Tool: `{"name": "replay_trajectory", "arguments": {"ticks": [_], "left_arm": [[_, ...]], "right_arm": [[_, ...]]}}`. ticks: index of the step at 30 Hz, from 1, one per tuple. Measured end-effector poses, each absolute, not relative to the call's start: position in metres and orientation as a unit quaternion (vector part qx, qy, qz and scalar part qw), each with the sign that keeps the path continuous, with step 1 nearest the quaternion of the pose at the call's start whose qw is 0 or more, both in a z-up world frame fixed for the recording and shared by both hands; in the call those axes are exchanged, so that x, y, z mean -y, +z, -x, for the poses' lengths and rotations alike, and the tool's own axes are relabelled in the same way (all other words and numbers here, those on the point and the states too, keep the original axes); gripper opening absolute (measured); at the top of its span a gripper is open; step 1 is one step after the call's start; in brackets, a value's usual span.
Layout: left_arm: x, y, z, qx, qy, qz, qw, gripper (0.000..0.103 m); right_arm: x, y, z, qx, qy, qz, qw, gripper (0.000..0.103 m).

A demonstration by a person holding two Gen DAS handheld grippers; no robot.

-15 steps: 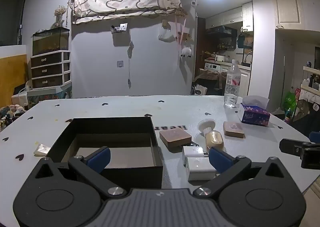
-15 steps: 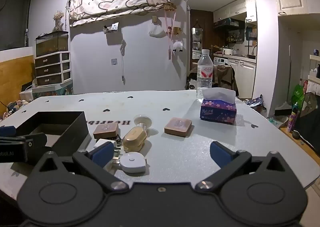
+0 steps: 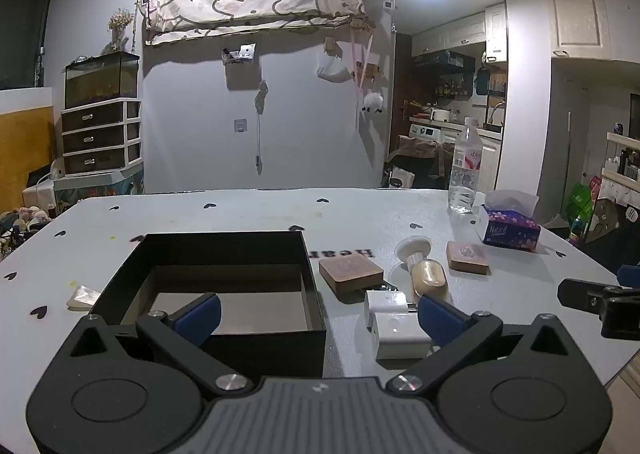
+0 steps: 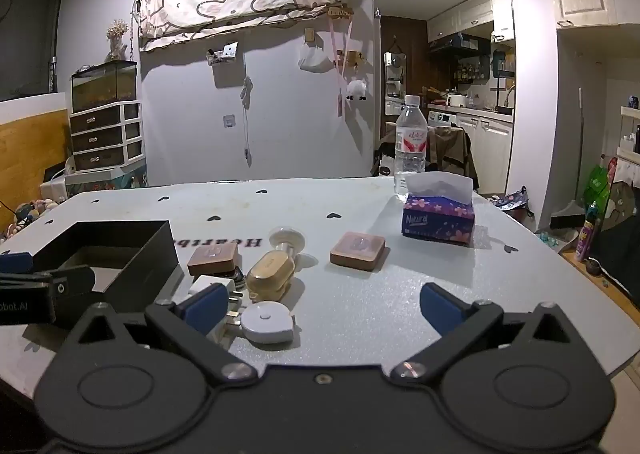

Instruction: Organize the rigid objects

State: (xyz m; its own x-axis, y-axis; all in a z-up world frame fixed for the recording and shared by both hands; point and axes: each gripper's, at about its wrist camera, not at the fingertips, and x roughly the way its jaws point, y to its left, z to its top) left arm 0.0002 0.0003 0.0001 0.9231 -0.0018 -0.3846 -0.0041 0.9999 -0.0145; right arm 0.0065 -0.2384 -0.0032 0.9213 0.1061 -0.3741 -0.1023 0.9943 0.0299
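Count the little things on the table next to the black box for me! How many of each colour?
Brown square cases: 2
Gold case: 1
White chargers: 2
White heart-shaped gadget: 1
Cream suction cup: 1
Total: 7, all outside the black box

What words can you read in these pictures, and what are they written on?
"Natural": on the purple flowered tissue box.
"Heartb": upside down on the table, partly hidden behind the brown square case.
"obot.AI": on the left gripper, cut off at the picture's edge.
Water bottle label: red print, too small to read.
Gold case: tiny marking, too blurred to read.
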Motion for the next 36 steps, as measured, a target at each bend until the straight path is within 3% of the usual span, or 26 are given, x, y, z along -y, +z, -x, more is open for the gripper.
{"name": "replay_trajectory", "arguments": {"ticks": [36], "left_arm": [[-0.0003, -0.0001, 0.0, -0.197, 0.0, 0.008, 0.98, 0.103]], "right_arm": [[0.2388, -0.0005, -0.007, -0.196, 0.054, -0.008, 0.979, 0.103]]}}
